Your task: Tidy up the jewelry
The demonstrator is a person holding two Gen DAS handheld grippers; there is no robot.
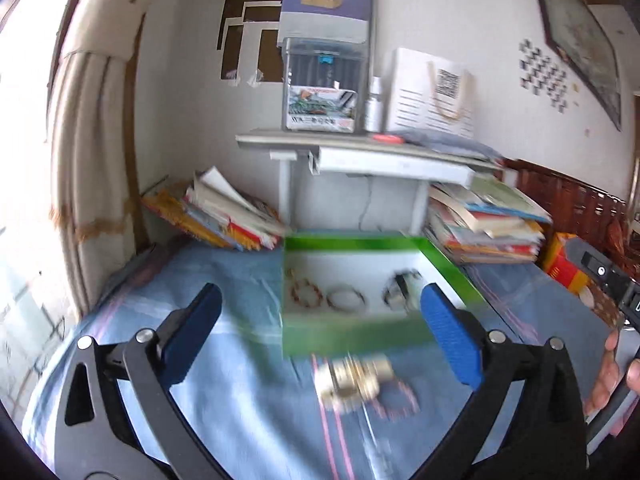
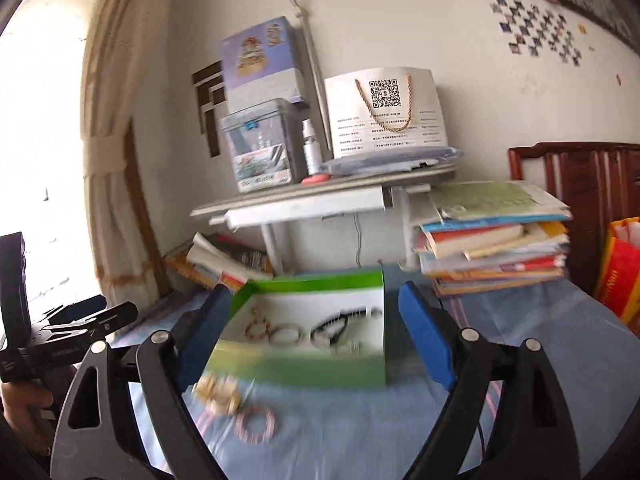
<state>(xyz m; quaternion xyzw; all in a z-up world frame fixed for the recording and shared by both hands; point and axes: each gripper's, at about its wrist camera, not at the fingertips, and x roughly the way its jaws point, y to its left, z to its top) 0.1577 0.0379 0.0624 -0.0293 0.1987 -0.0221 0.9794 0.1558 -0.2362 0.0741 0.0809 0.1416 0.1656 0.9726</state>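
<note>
A green box (image 1: pixel 352 336) with a white inside stands on the blue cloth; it also shows in the right wrist view (image 2: pixel 296 368). Inside lie a bead bracelet (image 1: pixel 306 294), a thin bangle (image 1: pixel 346 299) and a dark watch-like piece (image 1: pixel 400 290). In front of the box lie a cream bead bracelet (image 1: pixel 352 380) and a pink bead bracelet (image 1: pixel 396 400), also in the right wrist view (image 2: pixel 216 394) (image 2: pixel 256 424). My left gripper (image 1: pixel 320 332) is open and empty above the cream bracelet. My right gripper (image 2: pixel 316 336) is open and empty around the box front.
Book stacks (image 1: pixel 484 220) (image 1: pixel 224 212) flank a small white desk (image 1: pixel 360 152) at the back, which carries boxes and a paper bag (image 2: pixel 384 112). A curtain (image 1: pixel 92 120) hangs at left. A wooden headboard (image 2: pixel 580 200) and a red bag (image 2: pixel 620 276) are at right.
</note>
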